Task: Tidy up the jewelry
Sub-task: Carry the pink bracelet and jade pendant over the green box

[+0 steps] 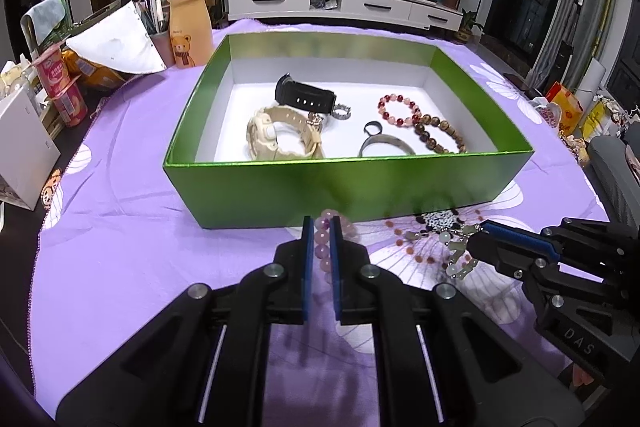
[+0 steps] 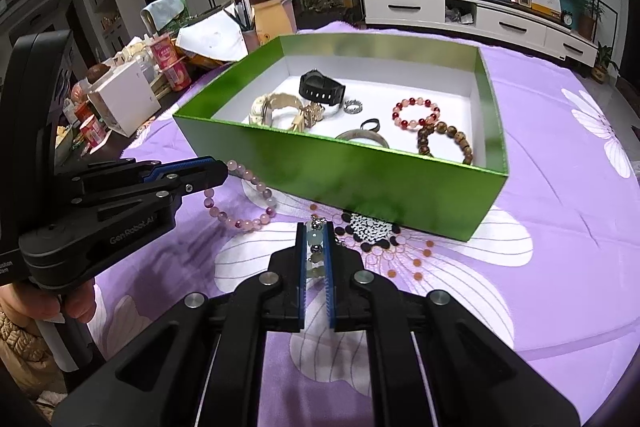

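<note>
A green box (image 1: 348, 183) (image 2: 340, 171) on the purple cloth holds a black watch (image 1: 304, 95), a cream watch (image 1: 280, 137), a ring (image 1: 342, 113), a grey bangle (image 1: 384, 145), a red-pink bead bracelet (image 1: 398, 111) and a brown bead bracelet (image 1: 440, 135). My left gripper (image 1: 321, 227) (image 2: 224, 169) is shut on a pink bead bracelet (image 1: 324, 239) (image 2: 244, 203) in front of the box. My right gripper (image 2: 314, 231) (image 1: 474, 241) is shut on a pale green bead bracelet (image 2: 314, 239) (image 1: 456, 251), also in front of the box.
At the left table edge stand a bear-printed bottle (image 1: 190, 27), a pen cup (image 1: 158, 35), snack cans (image 1: 64, 87) and a white box (image 1: 22, 151). A TV cabinet (image 1: 340, 3) stands behind. The purple flowered cloth (image 1: 140, 227) covers the table.
</note>
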A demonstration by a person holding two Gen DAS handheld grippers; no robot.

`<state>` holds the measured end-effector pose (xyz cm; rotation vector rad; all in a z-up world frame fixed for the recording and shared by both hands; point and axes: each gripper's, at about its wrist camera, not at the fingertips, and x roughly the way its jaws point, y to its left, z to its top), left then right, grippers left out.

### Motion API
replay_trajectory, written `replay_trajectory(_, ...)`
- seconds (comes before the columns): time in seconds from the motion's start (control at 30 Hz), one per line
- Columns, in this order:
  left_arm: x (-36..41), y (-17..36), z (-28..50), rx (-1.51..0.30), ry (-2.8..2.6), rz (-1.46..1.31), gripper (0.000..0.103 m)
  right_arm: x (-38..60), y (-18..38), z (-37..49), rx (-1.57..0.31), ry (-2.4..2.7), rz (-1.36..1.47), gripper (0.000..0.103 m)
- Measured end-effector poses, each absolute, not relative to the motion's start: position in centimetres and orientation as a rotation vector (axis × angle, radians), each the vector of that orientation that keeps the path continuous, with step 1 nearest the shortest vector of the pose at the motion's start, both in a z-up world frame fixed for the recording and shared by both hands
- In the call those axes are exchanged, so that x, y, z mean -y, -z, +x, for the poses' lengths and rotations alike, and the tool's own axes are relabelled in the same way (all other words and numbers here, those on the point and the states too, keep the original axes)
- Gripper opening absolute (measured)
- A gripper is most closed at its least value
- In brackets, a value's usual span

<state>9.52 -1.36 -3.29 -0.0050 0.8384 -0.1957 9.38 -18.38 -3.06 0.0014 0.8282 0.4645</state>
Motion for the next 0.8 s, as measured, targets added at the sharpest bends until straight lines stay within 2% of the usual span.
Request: replay_trajectory(0.8, 1.6, -0.3, 8.2, -0.770, 0.212, 0.004, 0.007, 20.1, 0.0, 8.1, -0.756, -0.449, 0.040, 0.007)
